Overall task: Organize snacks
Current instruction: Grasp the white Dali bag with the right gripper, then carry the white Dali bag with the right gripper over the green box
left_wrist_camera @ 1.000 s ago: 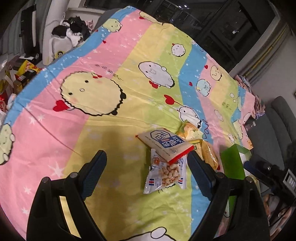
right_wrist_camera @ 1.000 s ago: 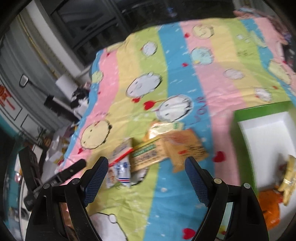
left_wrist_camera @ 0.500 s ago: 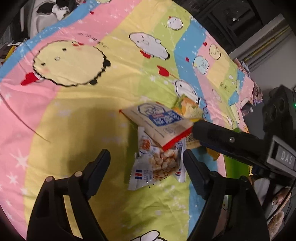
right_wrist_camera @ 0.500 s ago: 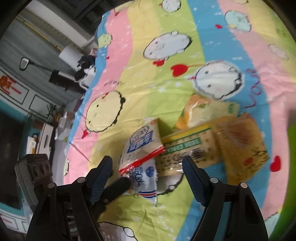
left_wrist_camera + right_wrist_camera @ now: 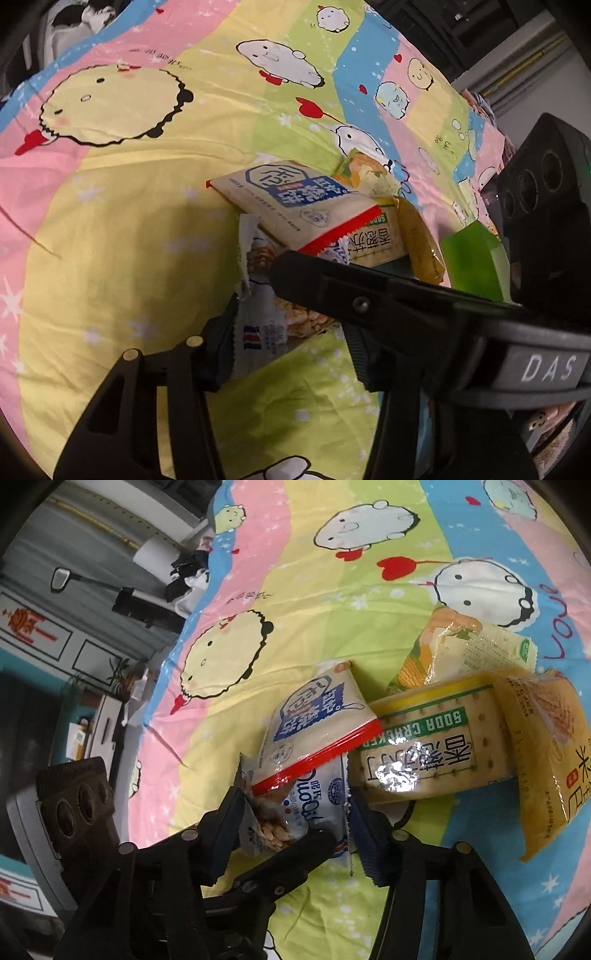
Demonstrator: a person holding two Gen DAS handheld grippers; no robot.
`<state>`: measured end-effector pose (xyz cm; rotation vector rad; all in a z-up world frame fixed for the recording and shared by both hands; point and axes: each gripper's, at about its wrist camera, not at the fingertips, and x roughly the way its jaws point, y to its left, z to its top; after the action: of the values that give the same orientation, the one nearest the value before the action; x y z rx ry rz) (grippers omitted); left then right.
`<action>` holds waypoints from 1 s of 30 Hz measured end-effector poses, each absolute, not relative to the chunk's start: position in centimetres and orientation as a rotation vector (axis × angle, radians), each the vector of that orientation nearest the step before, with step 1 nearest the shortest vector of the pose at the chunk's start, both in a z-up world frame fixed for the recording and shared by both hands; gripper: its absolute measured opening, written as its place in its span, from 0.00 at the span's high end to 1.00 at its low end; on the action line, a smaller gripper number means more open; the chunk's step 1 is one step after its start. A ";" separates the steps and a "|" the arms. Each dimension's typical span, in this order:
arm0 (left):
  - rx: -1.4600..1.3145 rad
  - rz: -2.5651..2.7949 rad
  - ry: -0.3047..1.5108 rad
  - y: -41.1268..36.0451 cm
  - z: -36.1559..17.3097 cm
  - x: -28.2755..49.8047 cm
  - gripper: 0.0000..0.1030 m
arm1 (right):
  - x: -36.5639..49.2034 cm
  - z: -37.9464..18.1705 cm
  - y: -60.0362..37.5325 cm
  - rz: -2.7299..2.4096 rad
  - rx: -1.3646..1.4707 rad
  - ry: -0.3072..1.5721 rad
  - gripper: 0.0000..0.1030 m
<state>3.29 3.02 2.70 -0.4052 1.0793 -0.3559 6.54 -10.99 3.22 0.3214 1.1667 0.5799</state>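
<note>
On the yellow stripe of the cartoon bedsheet [image 5: 129,240], lowest in a loose heap of snacks: one white-and-blue packet [image 5: 314,805] with a clear window showing pale nuggets. It lay flat, its far end tucked under a cream packet with a red edge [image 5: 314,723]. Its long axis ran away from me, roughly along the line my tongs pointed, so both jaws spanned its short width. My right tongs [image 5: 295,816] had just been closing with the packet between them, and both pads sat against its side edges, the nearer side crumpled: a pinch, I judged. My left tongs [image 5: 290,338] had likewise been closing around the same packet. The outer pad lay on its lower corner. The other pad was half hidden behind a finger of the right tongs that crossed the packet, so I could not tell whether the left tongs truly gripped. Neither hand was clearly nearer. Beside the heap: a soda cracker pack [image 5: 436,753], touching; a corn-printed packet [image 5: 461,646] behind it; a yellow packet [image 5: 554,746] overlapping it. Off to my right stood a green box [image 5: 472,258], which I took to be the destination.
</note>
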 end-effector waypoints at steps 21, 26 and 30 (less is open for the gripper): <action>-0.307 -0.371 0.955 0.0 7.7 -0.4 0.54 | 0.9 8.6 -12.6 0.546 0.248 0.988 0.46; -0.269 -0.357 0.923 -0.9 9.6 -1.0 0.54 | 0.0 10.0 -13.4 0.561 0.258 0.952 0.46; -0.250 -0.348 0.896 -1.4 11.1 -1.6 0.54 | -0.6 11.4 -14.4 0.577 0.266 0.913 0.46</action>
<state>-1.59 -1.43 11.07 -0.2500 0.8957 -0.3475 -0.56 -14.42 11.45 0.2657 0.9134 0.5773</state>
